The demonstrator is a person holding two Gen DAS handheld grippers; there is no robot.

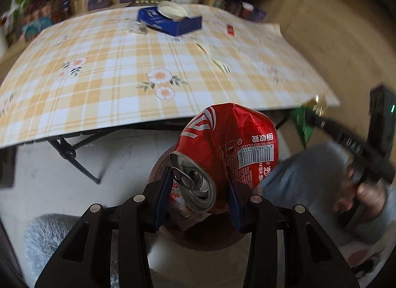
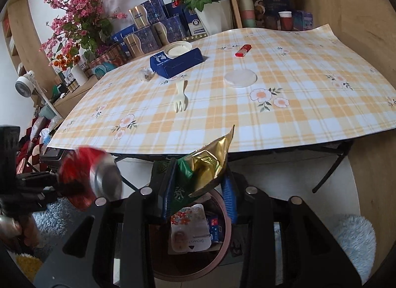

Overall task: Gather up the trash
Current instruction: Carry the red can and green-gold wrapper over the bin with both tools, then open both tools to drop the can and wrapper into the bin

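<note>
My left gripper [image 1: 198, 191] is shut on a crushed red cola can [image 1: 222, 149], held just off the table's front edge above a brown round bin [image 1: 210, 238]. The can shows blurred at the left of the right wrist view [image 2: 94, 179]. My right gripper [image 2: 198, 189] is shut on a crumpled green and gold wrapper [image 2: 210, 164], also over the bin [image 2: 222, 246], which holds a printed packet [image 2: 189, 228] and a blue carton. In the left wrist view the wrapper [image 1: 305, 122] and the right gripper's finger [image 1: 346, 142] appear at the right, with a hand [image 1: 363, 189] on the handle.
The checked tablecloth [image 2: 284, 119] carries a blue box [image 2: 175, 61] topped by a white lid, a white plastic fork [image 2: 180, 98], a round white disc [image 2: 240, 78] and a red lighter [image 2: 243, 50]. Boxes and flower pots line the back. Fluffy mats [image 2: 351, 238] lie on the floor.
</note>
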